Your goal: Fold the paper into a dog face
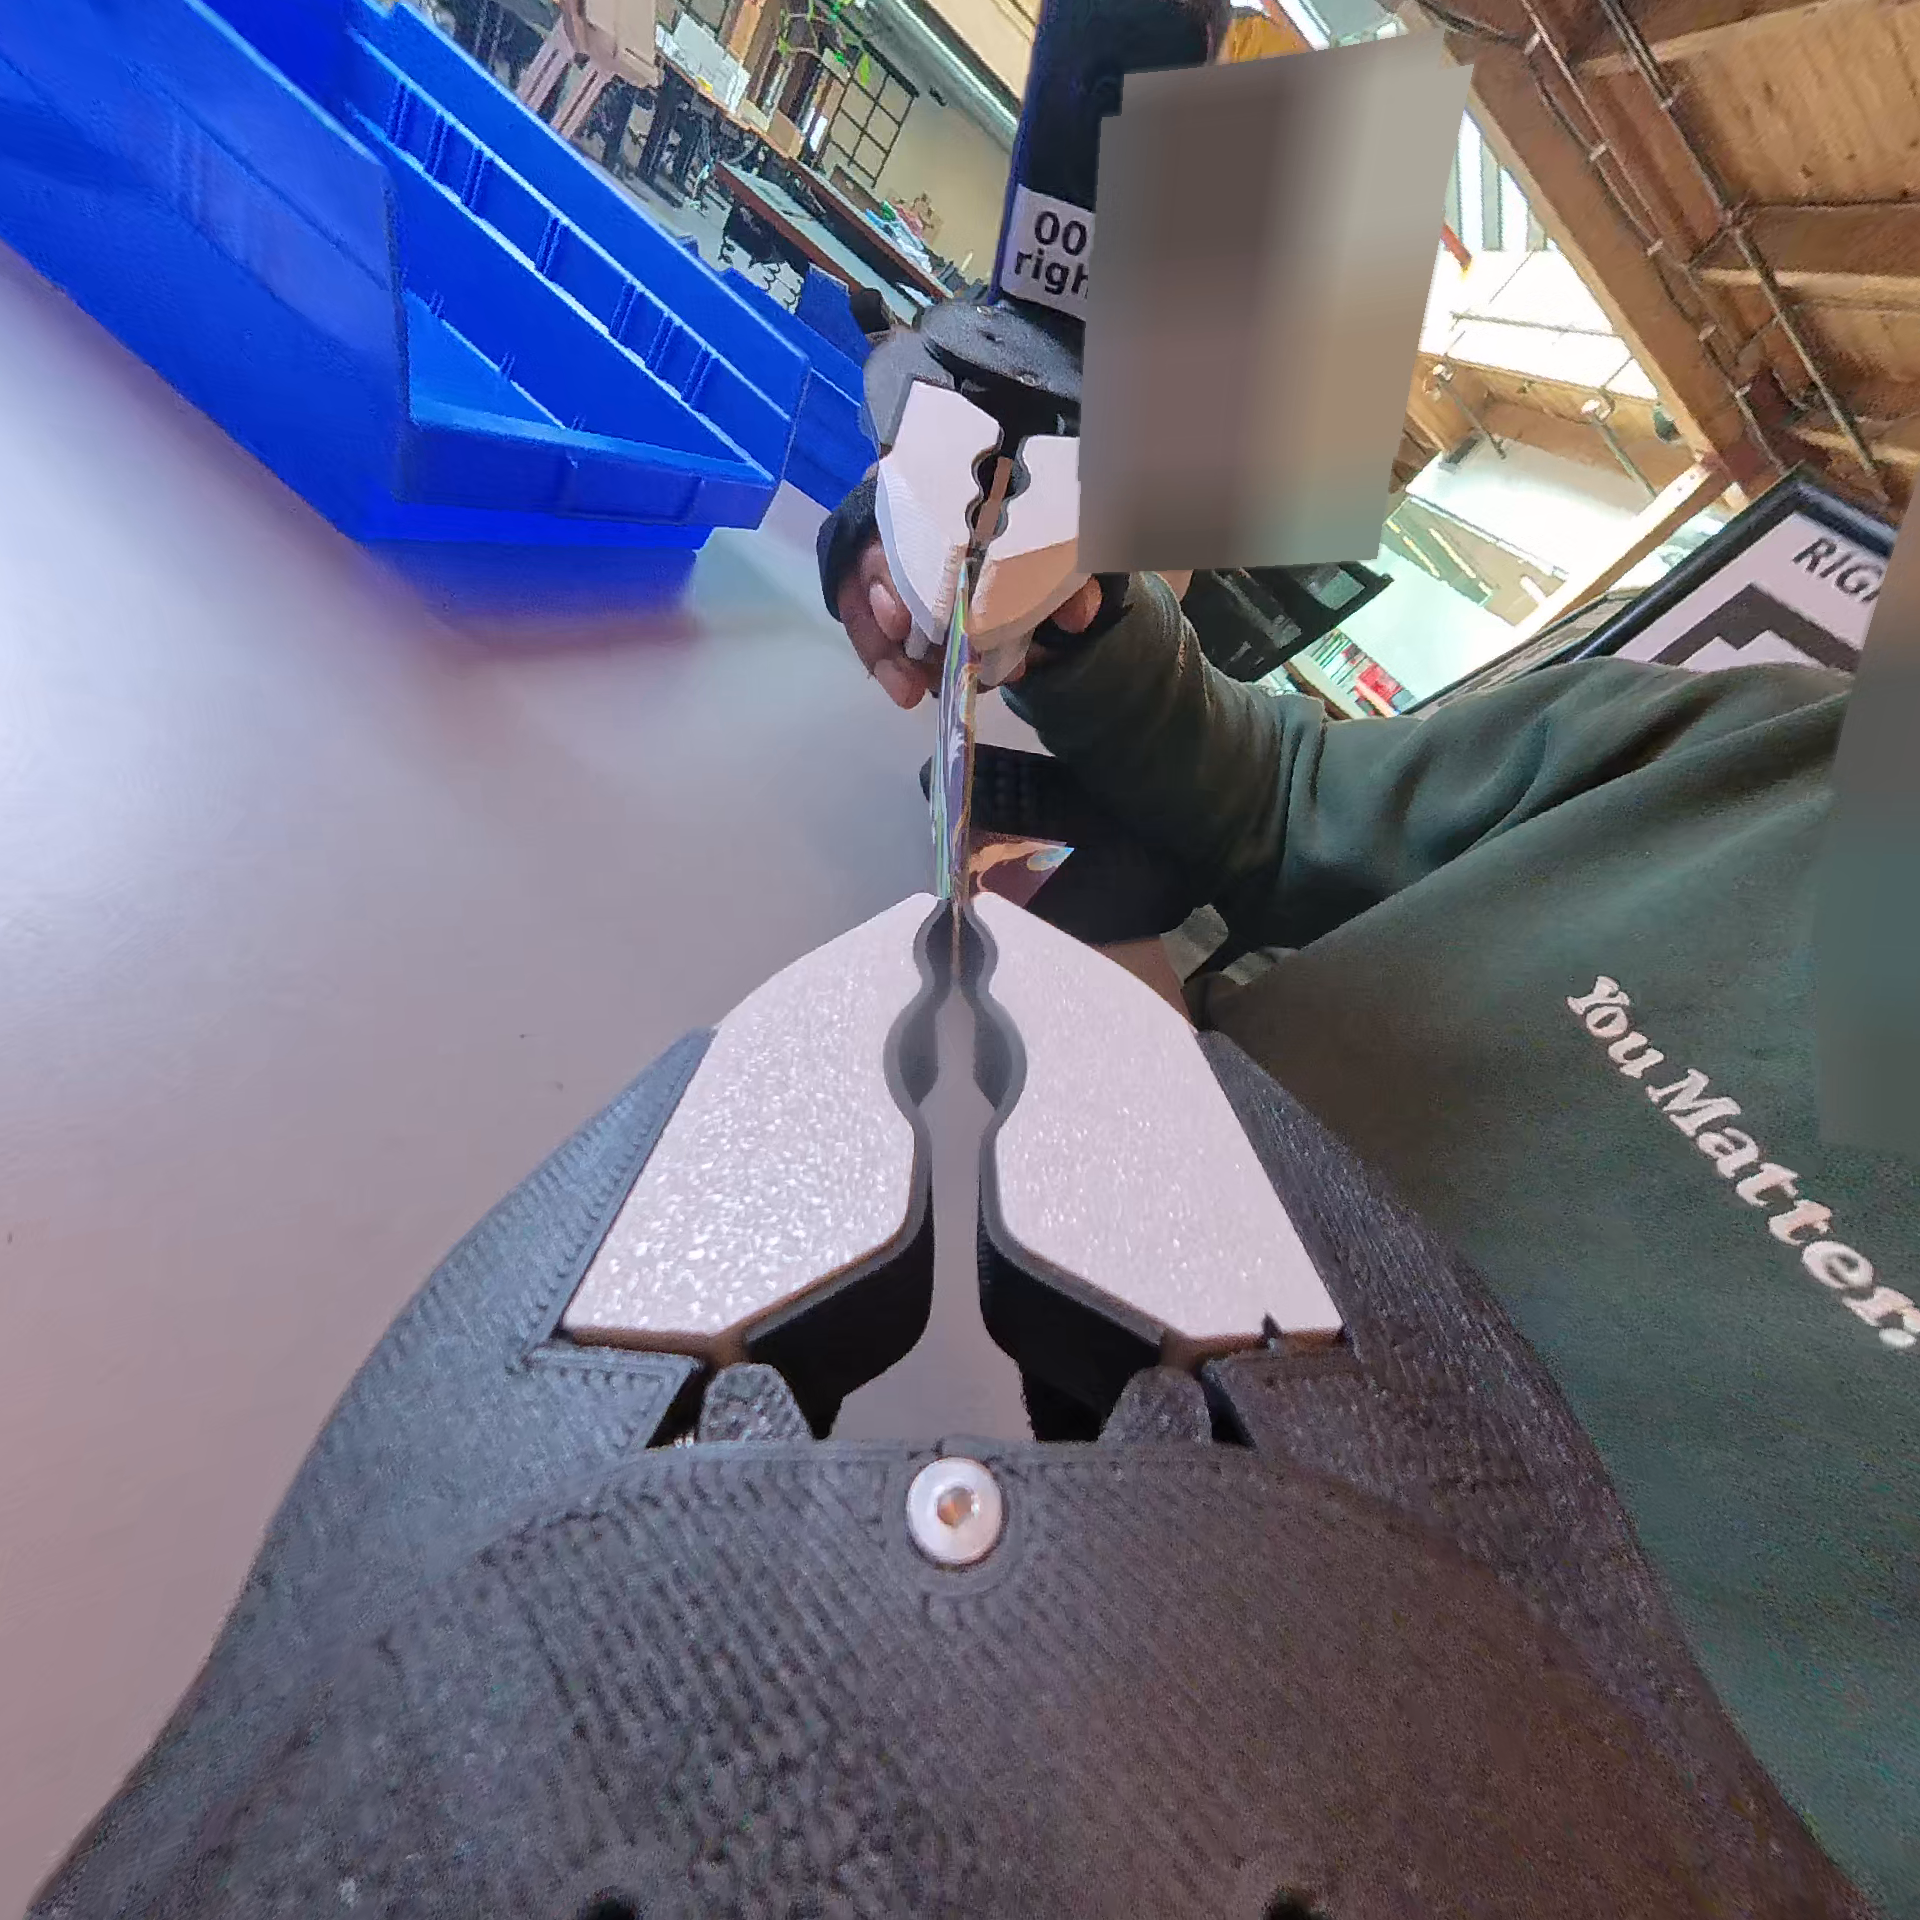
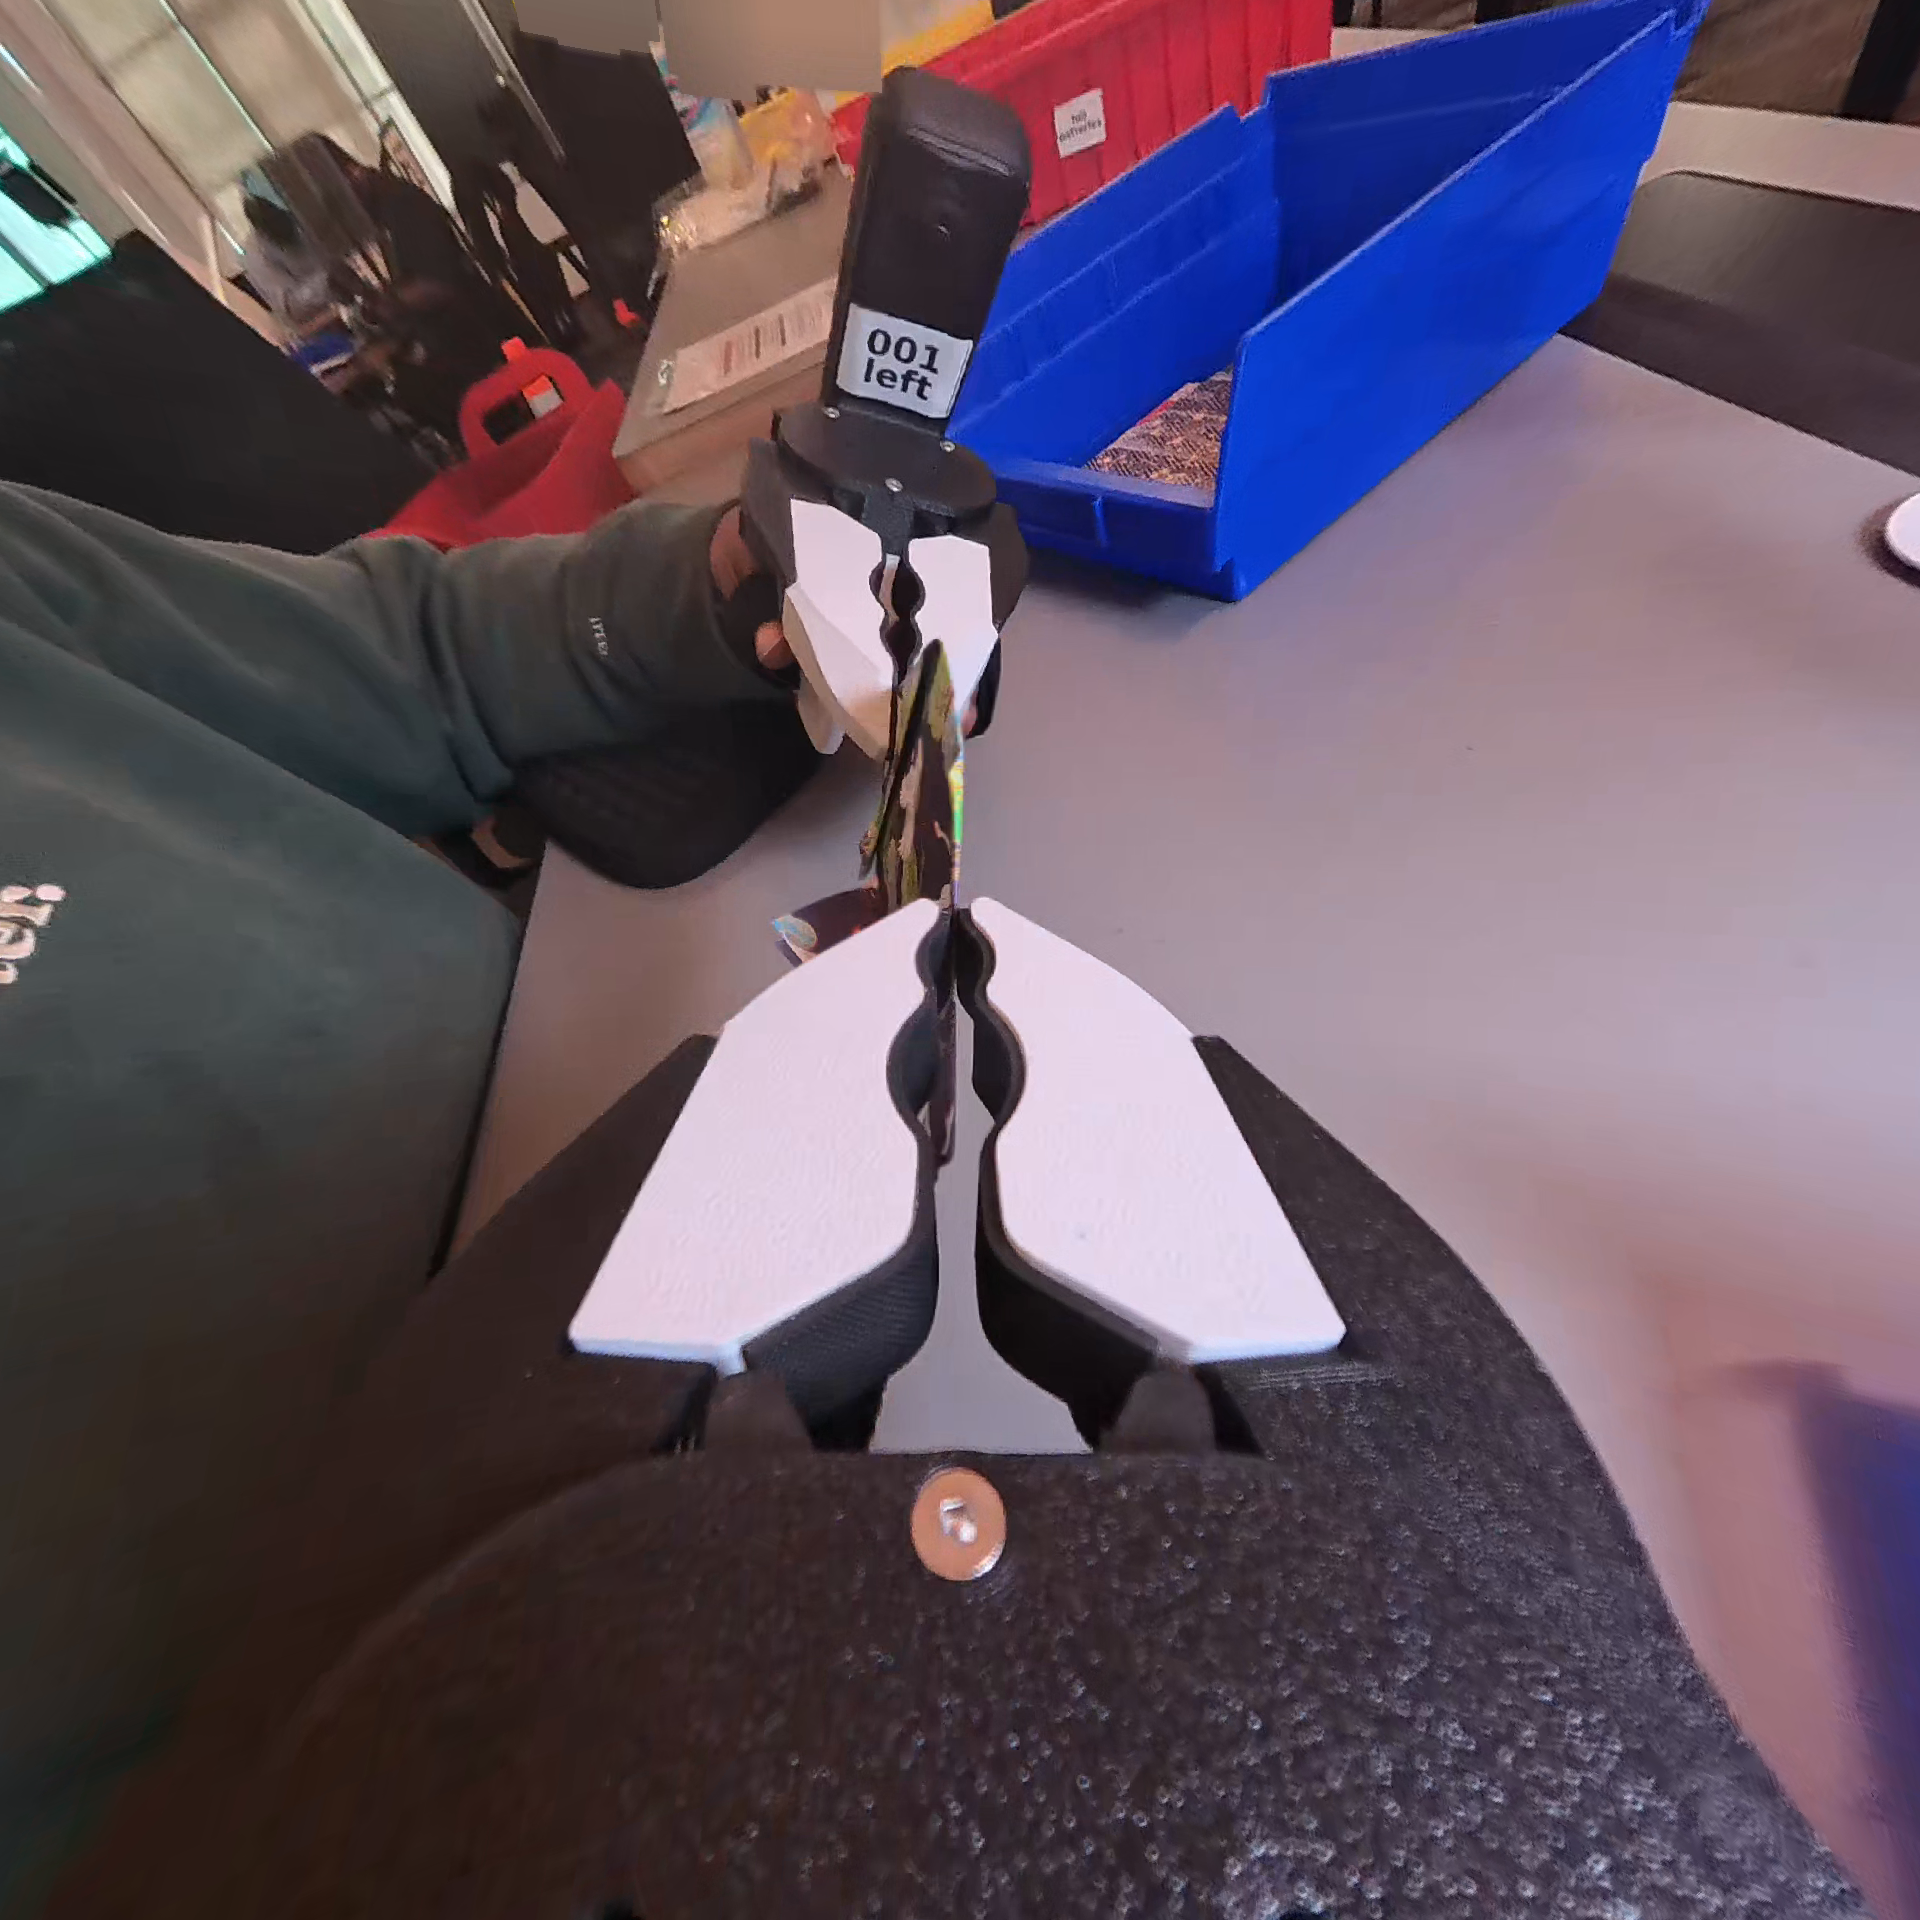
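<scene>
Blue bins (image 2: 1340, 312) stood on the grey table (image 2: 1403, 831) beyond the grippers, one holding patterned sheets, with a red bin (image 2: 1143, 94) behind; nothing blocked the space between the tools. The one paper (image 2: 925, 800), dark and iridescent, hung edge-on above the table, stretched between the two grippers. The left gripper (image 1: 957, 914) was clamped on its near end at the fingertips, and the right gripper (image 2: 957, 914) pinched the opposite end the same way. Each tool faced the other, held in a gloved hand (image 2: 753, 613) with a green sleeve (image 2: 499, 665).
</scene>
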### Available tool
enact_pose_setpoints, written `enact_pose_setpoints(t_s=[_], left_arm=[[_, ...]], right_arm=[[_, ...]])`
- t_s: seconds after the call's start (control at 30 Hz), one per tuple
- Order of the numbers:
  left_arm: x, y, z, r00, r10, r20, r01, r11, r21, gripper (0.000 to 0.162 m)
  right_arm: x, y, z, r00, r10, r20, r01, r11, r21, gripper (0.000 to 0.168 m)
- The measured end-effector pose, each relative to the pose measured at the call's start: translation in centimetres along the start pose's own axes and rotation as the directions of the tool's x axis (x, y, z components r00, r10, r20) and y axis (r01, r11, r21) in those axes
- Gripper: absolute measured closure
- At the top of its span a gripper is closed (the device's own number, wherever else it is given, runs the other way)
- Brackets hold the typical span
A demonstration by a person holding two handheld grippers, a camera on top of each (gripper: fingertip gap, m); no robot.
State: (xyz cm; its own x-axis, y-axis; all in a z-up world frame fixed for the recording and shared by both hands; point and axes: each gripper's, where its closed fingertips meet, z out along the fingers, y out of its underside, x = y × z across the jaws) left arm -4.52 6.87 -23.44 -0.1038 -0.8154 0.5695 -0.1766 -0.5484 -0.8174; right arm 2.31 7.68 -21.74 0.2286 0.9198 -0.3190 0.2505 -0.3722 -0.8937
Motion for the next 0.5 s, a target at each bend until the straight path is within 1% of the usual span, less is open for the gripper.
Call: enact_pose_setpoints(t_s=[0.03,0.1,0.2,0.33,0.4,0.5], left_arm=[[0.2,-0.1,0.1,0.999,0.036,0.008,-0.036,0.999,0.0,0.16],[0.4,-0.5,0.2,0.992,0.121,0.041,-0.121,0.993,0.003,0.15],[0.1,-1.2,-0.1,0.96,0.244,0.14,-0.245,0.969,-0.009,0.145],[-0.6,-2.3,-1.0,0.884,0.378,0.274,-0.386,0.922,-0.028,0.151],[-0.7,-2.8,-1.4,0.85,0.421,0.317,-0.435,0.9,-0.029,0.157],[-1.3,-3.3,-1.8,0.804,0.446,0.393,-0.468,0.883,-0.044,0.155]], right_arm=[[0.0,-0.2,-0.2,1.0,-0.001,-0.009,0.001,1.0,-0.003,0.168],[0.2,-1.0,-1.2,0.999,-0.024,-0.039,0.024,1.0,-0.009,0.168],[1.1,-2.5,-3.9,0.994,-0.025,-0.106,0.02,0.999,-0.044,0.168],[4.2,-5.9,-10.0,0.967,0.028,-0.254,-0.043,0.998,-0.054,0.168],[6.9,-7.4,-13.3,0.938,0.058,-0.343,-0.083,0.995,-0.057,0.168],[11.8,-8.2,-17.9,0.878,0.117,-0.463,-0.176,0.981,-0.086,0.168]])
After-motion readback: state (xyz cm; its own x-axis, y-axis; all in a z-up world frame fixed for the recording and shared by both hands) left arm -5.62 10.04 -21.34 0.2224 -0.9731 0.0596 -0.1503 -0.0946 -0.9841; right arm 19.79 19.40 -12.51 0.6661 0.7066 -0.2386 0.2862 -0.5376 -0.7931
